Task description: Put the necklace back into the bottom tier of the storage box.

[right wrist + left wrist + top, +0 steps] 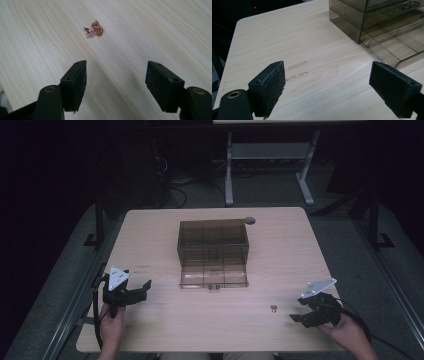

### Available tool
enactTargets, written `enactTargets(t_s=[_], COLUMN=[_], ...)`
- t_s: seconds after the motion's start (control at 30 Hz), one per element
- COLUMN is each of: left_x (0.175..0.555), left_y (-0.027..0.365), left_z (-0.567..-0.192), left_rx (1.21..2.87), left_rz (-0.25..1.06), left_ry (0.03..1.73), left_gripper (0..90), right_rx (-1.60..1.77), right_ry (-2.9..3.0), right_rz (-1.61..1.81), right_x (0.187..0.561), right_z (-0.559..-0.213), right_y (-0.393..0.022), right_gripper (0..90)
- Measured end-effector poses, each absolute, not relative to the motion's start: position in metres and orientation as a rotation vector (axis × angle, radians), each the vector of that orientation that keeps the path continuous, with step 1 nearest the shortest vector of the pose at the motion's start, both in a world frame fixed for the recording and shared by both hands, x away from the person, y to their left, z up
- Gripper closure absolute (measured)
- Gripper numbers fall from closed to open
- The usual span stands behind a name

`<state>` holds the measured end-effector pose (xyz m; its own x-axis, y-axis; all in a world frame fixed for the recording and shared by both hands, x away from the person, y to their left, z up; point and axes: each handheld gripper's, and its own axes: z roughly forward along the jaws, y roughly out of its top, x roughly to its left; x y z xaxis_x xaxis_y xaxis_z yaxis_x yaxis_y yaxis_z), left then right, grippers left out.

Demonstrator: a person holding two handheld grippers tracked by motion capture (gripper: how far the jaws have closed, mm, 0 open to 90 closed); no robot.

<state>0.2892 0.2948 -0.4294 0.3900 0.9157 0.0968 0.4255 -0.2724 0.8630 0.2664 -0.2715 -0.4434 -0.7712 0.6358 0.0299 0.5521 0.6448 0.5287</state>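
Tabletop (165,320): pale wood-grain laminate, matt, smooth, faint scuff marks at left. Compartment box (213,245): smoke-tinted clear plastic, glossy. Necklace (93,30): rose-gold metal chain and pendant, shiny. Left claw (327,90): black pads, fuzzy, rough-looking. Right claw (116,83): black plastic, matt, pads smoother. Top plates: light grey, matt.

No legible text or labels anywhere
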Motion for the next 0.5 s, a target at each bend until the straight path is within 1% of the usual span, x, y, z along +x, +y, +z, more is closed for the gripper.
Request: enactTargets(t_s=[0.27,0.5], left_x=[0.288,0.288], left_y=[0.295,0.296], left_z=[-0.429,-0.429], left_rx=[1.867,1.860], left_rz=[0.786,0.789], left_ry=[1.147,1.150], left_gripper=[13.0,13.1], right_rx=[0.947,0.913], right_ry=[2.722,2.713], right_rz=[0.749,0.727], right_x=[0.265,0.266], right_z=[-0.442,-0.438], right_y=[-0.264,-0.257], right_gripper=[31.6,34.9])
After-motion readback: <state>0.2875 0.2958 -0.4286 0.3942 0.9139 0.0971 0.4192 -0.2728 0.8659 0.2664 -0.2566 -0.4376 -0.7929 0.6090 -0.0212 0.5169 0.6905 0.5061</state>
